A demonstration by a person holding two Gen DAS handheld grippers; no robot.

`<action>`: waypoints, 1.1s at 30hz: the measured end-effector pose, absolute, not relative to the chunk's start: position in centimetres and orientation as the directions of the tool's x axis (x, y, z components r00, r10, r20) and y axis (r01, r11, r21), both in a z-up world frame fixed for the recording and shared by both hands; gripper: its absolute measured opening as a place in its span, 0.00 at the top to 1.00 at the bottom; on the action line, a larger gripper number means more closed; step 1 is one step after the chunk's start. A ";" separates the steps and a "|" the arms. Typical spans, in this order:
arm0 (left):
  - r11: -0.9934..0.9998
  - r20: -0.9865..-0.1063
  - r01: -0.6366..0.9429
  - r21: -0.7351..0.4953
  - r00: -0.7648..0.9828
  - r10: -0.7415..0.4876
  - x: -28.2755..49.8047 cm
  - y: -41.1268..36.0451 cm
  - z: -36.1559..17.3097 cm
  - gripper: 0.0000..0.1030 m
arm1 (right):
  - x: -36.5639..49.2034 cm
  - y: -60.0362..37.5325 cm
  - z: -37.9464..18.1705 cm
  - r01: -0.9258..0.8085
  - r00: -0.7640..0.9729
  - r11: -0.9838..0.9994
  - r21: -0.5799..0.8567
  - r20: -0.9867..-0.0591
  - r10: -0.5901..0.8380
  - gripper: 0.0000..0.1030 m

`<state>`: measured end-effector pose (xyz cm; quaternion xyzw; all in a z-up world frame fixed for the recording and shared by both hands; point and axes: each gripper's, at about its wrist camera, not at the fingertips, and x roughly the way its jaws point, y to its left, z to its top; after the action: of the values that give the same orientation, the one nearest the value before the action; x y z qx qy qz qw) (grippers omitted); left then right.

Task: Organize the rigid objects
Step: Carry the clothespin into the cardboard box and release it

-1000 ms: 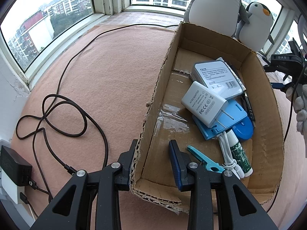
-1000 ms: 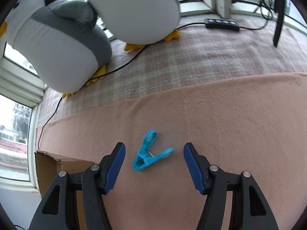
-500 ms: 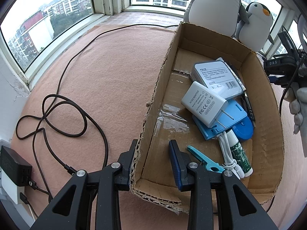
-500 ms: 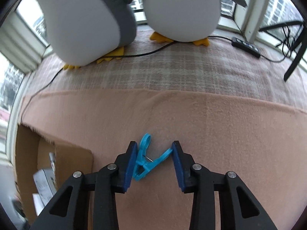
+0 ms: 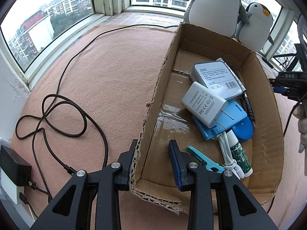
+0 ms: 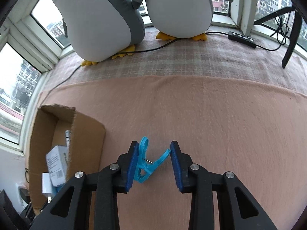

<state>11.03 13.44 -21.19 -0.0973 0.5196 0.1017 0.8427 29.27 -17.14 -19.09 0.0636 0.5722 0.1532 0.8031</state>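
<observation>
My right gripper (image 6: 153, 161) is shut on a blue clothespin (image 6: 148, 163), its pads pressing the peg's two ends, held above the pink blanket beside the cardboard box (image 6: 86, 134). My left gripper (image 5: 152, 159) straddles the box's near-left wall (image 5: 149, 115), one finger outside, one inside; whether it clamps the wall I cannot tell. The box holds a white AC adapter (image 5: 203, 105), a grey-white power bank (image 5: 216, 78), a blue case (image 5: 226, 122), a white cable (image 5: 228, 159), a green-white tube (image 5: 239, 155) and another blue clothespin (image 5: 203, 161).
Two plush penguins (image 6: 99, 19) stand at the window behind the box. A black cable (image 5: 57, 118) loops on the blanket left of the box, with a black charger (image 5: 13, 164). A black power strip (image 6: 241, 38) and a stand leg (image 6: 289, 42) are far right.
My right gripper has closed on the blue clothespin and swung left toward the box, which now shows at its lower left. The left gripper has not moved.
</observation>
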 end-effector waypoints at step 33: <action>0.961 -0.895 -0.271 -0.057 0.440 0.071 11.1 13.4 -21.2 0.67 | 25.2 -4.8 -12.8 -0.498 0.306 0.840 0.217 -0.862 0.404 0.70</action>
<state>11.07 13.45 -21.20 -0.0962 0.5193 0.1015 0.8431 25.18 -4.75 -12.82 -0.0452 0.5184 0.2792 0.8070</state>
